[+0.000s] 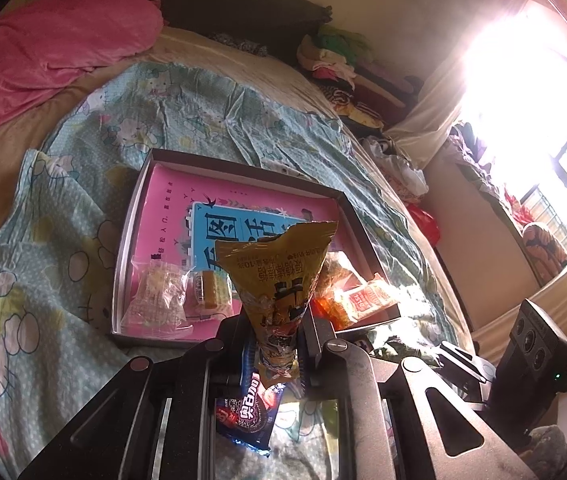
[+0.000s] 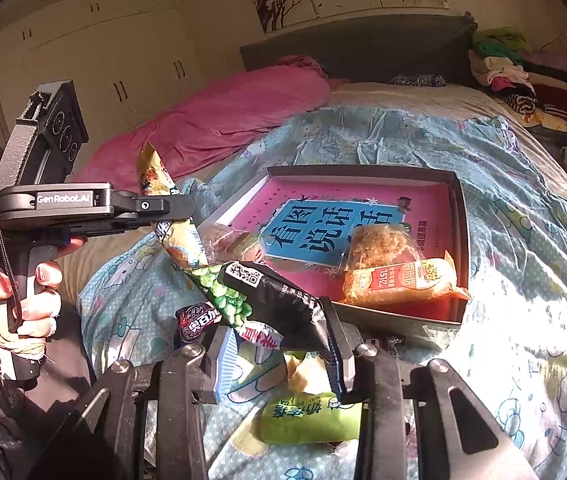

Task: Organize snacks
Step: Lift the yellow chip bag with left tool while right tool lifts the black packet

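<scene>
My left gripper [image 1: 277, 344] is shut on a yellow snack packet [image 1: 279, 276], held above the near edge of a shallow box [image 1: 123, 240] with a pink book inside. My right gripper [image 2: 279, 356] is shut on a black packet of green peas [image 2: 271, 296], also near the box's [image 2: 461, 220] front edge. The box holds a clear-wrapped pastry [image 1: 155, 296], a small cake [image 1: 211, 288], an orange cracker pack [image 2: 403, 282] and a floss bun [image 2: 379, 246]. The left gripper with its yellow packet [image 2: 171, 216] shows in the right wrist view. An Oreo packet [image 1: 249, 416] and a green packet [image 2: 311, 418] lie on the bed.
The box rests on a light blue cartoon-print sheet [image 1: 43, 220] on a bed. A pink quilt [image 1: 51, 52] lies at the head. Piles of clothes [image 1: 339, 64] line the far side. A bright window [image 1: 531, 112] is at the right. White wardrobes [image 2: 103, 52] stand behind.
</scene>
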Tool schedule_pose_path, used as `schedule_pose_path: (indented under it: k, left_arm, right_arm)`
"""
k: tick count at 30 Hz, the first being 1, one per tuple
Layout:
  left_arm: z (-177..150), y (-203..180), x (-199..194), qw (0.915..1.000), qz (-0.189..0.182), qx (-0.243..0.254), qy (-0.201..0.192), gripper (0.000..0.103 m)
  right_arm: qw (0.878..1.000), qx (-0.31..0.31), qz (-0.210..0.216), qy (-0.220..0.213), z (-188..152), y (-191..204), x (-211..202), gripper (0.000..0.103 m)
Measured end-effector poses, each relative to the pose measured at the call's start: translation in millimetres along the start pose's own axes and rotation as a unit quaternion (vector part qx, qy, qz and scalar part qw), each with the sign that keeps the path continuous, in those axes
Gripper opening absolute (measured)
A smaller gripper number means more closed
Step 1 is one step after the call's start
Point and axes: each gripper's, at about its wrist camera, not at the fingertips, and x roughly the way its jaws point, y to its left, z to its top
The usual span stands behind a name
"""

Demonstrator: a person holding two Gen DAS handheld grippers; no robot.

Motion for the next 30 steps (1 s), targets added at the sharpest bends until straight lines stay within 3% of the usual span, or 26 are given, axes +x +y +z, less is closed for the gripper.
schedule_pose_path:
  k: [30]
  left_arm:
    - [9,-12,-6,0.9997,0.012,0.014,-0.017,0.017]
  right_arm:
    - [0.999,0.018,-0.016,-0.049,17,-16,-16,0.037]
